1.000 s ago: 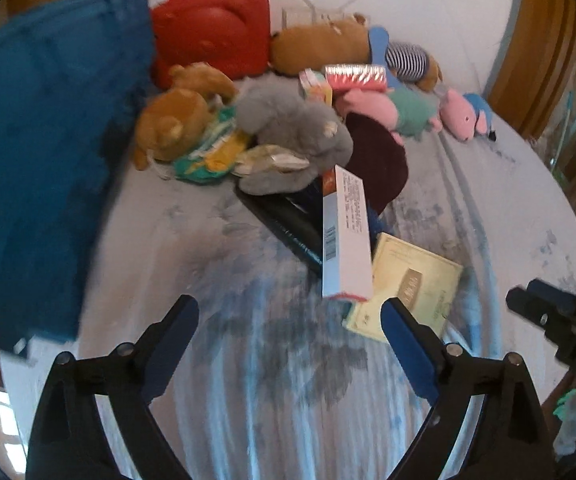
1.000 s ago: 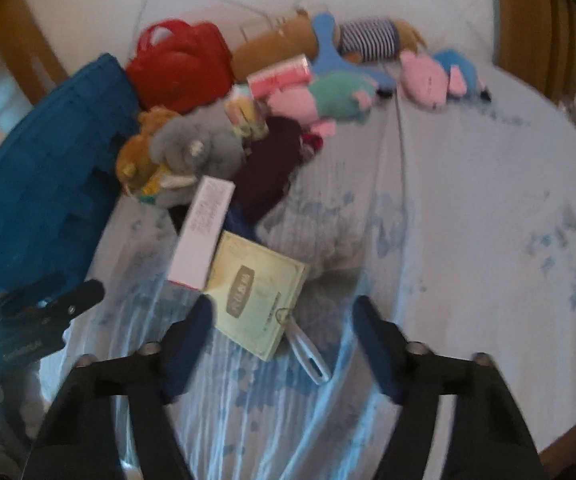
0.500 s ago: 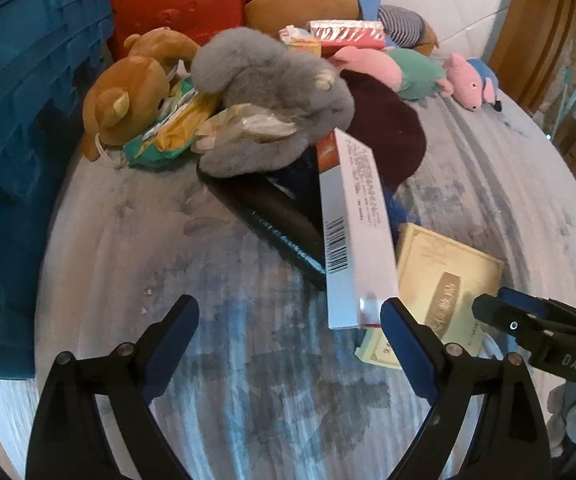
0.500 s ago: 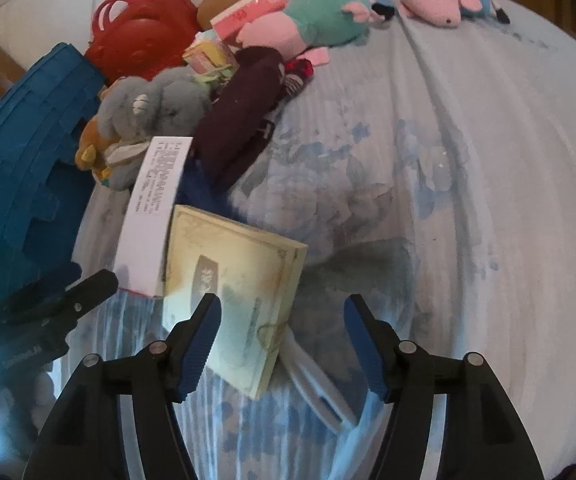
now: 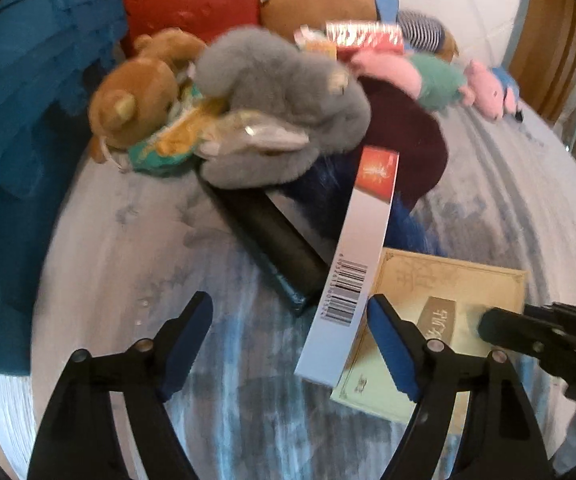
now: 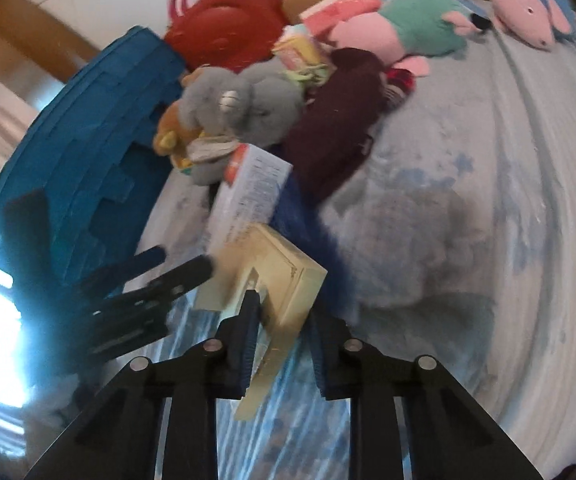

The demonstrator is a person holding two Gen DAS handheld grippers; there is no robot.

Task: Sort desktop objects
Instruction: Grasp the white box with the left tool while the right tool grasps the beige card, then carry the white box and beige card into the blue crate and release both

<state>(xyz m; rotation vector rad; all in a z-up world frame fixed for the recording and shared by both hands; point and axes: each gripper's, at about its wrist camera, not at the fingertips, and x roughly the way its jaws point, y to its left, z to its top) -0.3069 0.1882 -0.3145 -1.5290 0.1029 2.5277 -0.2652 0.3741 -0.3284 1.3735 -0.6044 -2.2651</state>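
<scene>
Right fingers (image 6: 284, 344) now pinching beige booklet (image 6: 276, 276), previously spread, left fingers (image 5: 288, 332) spread

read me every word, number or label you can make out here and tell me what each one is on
Nothing reads cleanly.
Yellow booklet: gold label with Chinese characters, too blurred to quote.
Long white box: barcode with digits beside it, too small to read; fine print on its wider face in the right wrist view, blurred; its orange end shows a pale emblem, no legible words.
Pink-and-red foil packet: print blurred.
Small yellow box: print blurred.
</scene>
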